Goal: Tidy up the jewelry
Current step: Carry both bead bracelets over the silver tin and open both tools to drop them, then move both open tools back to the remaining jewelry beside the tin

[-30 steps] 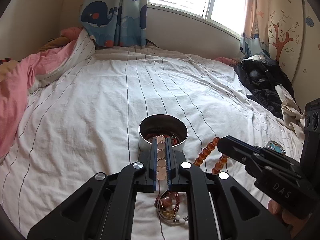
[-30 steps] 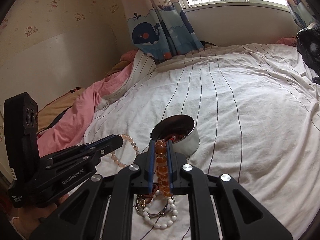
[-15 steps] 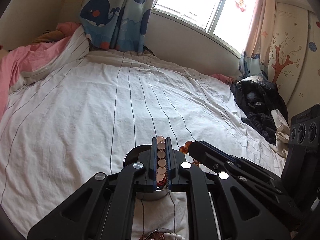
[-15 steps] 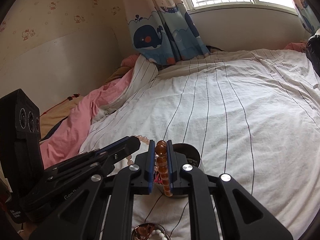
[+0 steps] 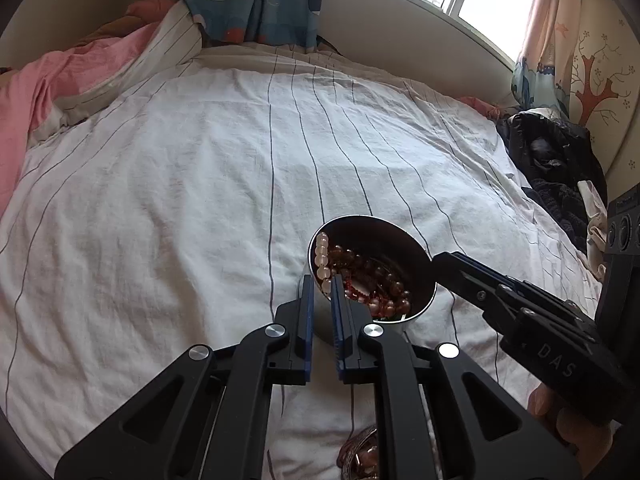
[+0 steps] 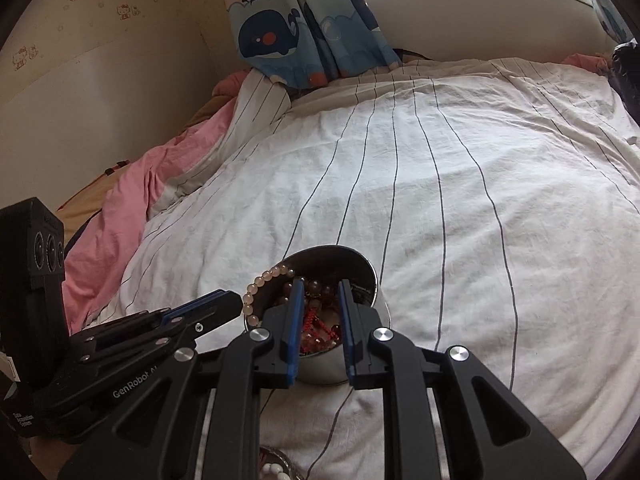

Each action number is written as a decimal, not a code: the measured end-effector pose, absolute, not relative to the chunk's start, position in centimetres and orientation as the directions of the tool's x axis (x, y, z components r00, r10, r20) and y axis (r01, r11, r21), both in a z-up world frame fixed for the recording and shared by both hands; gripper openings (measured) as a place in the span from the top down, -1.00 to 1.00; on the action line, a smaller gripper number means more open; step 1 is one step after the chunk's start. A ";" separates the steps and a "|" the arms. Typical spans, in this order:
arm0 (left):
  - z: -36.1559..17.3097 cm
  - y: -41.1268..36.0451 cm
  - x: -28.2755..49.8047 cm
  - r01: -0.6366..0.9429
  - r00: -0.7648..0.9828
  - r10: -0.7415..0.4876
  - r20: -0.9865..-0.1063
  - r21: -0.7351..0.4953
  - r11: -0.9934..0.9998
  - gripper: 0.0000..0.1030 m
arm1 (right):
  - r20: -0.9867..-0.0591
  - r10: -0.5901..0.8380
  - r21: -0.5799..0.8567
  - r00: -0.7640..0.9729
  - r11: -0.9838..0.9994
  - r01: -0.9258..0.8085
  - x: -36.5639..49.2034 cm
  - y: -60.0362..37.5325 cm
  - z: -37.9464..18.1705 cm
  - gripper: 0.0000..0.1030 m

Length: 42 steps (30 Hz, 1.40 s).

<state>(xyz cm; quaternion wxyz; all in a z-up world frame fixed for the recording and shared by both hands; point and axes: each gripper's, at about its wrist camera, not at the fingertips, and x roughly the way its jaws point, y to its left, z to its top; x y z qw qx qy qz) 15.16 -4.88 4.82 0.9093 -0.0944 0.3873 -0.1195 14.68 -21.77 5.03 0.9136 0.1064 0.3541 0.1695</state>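
A round metal tin point(image 5: 418, 254) stands on the striped bed sheet and holds several bead bracelets, with amber-brown beads point(image 5: 384, 280) inside. It also shows in the right wrist view point(image 6: 370, 270). A pale pink bead bracelet point(image 5: 322, 258) hangs over the tin's left rim, also seen from the right wrist point(image 6: 256, 288). My left gripper point(image 5: 323, 280) is slightly open at the tin's near rim, right by the pink bracelet. My right gripper point(image 6: 320, 284) is open and empty over the tin.
More loose jewelry point(image 5: 360, 456) lies on the sheet beneath the grippers, also at the bottom edge of the right wrist view point(image 6: 274, 466). A pink blanket point(image 5: 44, 92) lies at the left, dark clothes point(image 5: 556, 160) at the right. The white striped sheet point(image 5: 180, 200) stretches beyond.
Both grippers moved over the tin and opened. The amber bracelet dropped from my right gripper into the tin. The pink bracelet slid from my left gripper and now hangs over the rim.
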 end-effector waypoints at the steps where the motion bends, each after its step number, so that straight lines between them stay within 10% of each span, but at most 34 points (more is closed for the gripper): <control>1: 4.8 -4.7 14.9 0.141 0.672 -0.286 -0.683 -0.261 0.955 0.83 | -0.614 0.382 0.319 0.691 0.920 -0.226 14.2 -21.9 5.1 0.65; 26: 3.9 -8.8 16.5 0.233 0.619 -0.295 -0.728 -0.189 0.954 0.82 | -0.614 0.359 0.408 0.703 0.907 -0.106 9.7 -25.5 4.9 0.30; 42: 4.1 -2.0 9.4 0.160 0.649 -0.261 -0.715 -0.207 0.965 0.41 | -0.641 0.352 0.227 0.682 0.936 -0.271 12.7 -18.3 6.2 0.23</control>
